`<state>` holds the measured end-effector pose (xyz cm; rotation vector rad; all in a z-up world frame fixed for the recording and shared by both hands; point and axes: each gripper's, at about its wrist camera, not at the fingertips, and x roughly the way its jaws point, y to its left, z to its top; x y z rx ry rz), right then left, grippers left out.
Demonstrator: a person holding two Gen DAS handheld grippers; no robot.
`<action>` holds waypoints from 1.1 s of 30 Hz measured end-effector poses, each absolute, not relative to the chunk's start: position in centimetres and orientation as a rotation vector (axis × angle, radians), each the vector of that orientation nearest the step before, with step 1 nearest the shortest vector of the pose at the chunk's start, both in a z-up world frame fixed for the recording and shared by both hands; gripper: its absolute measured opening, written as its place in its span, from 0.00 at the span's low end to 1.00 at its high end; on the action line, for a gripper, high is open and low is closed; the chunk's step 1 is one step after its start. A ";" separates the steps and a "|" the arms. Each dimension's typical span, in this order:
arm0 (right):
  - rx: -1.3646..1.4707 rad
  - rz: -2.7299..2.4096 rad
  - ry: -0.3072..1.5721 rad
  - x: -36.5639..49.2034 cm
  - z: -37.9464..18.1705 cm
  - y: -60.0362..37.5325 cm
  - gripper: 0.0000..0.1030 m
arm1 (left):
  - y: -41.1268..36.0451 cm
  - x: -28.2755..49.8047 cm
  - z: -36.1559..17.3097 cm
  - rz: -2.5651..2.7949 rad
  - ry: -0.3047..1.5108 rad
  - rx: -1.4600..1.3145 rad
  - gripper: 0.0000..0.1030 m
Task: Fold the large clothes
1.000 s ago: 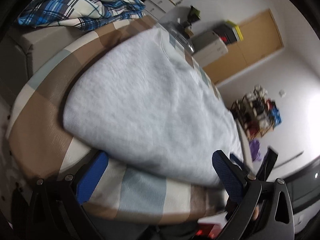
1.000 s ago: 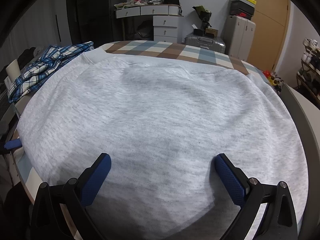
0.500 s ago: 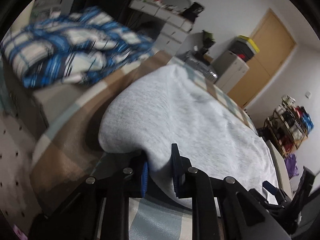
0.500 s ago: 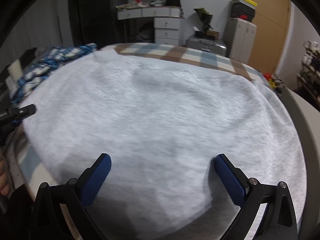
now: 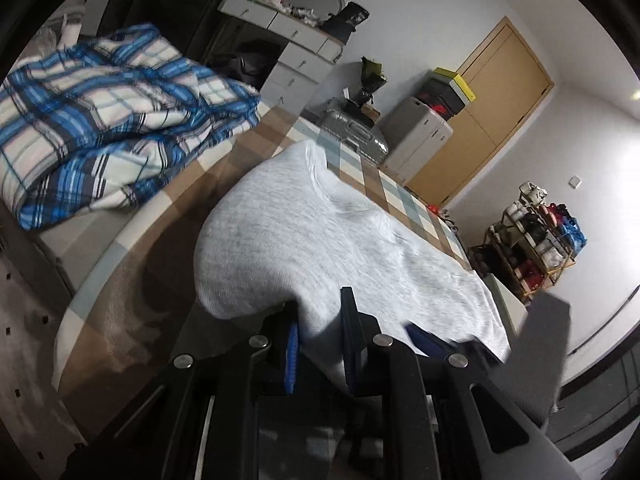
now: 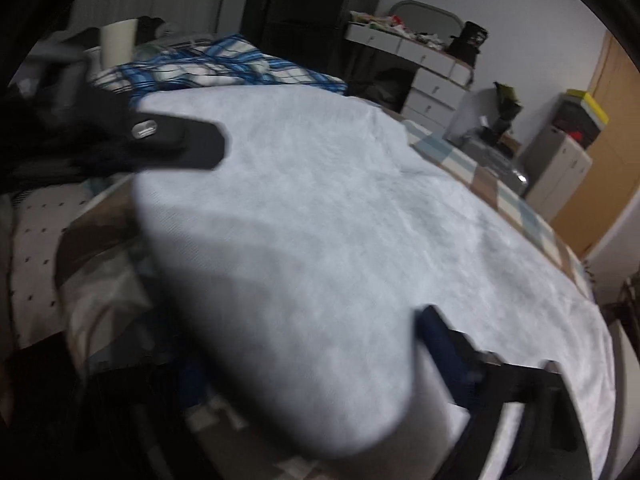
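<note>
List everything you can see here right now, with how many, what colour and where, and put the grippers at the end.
sweatshirt: one, light grey, spread on the bed
bed cover: one, brown, blue and cream check, under the sweatshirt
plaid blanket: one, blue and white, bunched left of the bed
drawer unit: one, white, by the far wall
suitcase: one, silver, past the bed
door: one, tan wood
shoe rack: one, right wall
left gripper: black, blue pads, shut on the sweatshirt's hem
right gripper: black, closing around the hem
</note>
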<state>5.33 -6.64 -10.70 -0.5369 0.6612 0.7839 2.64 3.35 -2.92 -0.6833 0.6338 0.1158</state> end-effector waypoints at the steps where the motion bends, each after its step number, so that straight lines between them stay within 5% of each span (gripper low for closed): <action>1: -0.515 0.797 0.662 5.5 -10.5 -6.9 0.44 | 3.3 2.7 -3.1 0.106 0.648 -0.709 0.15; 6: -0.321 0.822 0.693 7.4 -8.9 -9.3 0.23 | 4.3 1.3 -4.9 -0.153 0.628 -0.949 0.61; 19: -0.312 0.862 0.697 4.0 -9.0 -10.7 0.23 | 2.9 4.8 -6.7 -0.266 0.696 -1.096 0.72; 23: -0.308 0.899 0.708 2.9 -9.1 -11.4 0.23 | 2.7 4.9 -6.7 -0.175 0.666 -1.133 0.67; 27: -0.312 0.925 0.708 2.5 -9.2 -11.8 0.24 | 2.0 4.8 -5.4 -0.080 0.638 -1.031 0.23; 30: -0.326 1.008 0.714 2.3 -8.6 -12.6 0.42 | 1.6 4.7 -4.2 -0.043 0.619 -0.940 0.16; 32: -0.273 1.082 0.721 2.4 -7.5 -14.8 0.69 | 1.9 4.4 -3.4 -0.039 0.604 -0.884 0.15; 33: -0.229 1.091 0.718 2.6 -6.9 -16.3 0.71 | 2.3 4.0 -3.1 -0.032 0.590 -0.874 0.14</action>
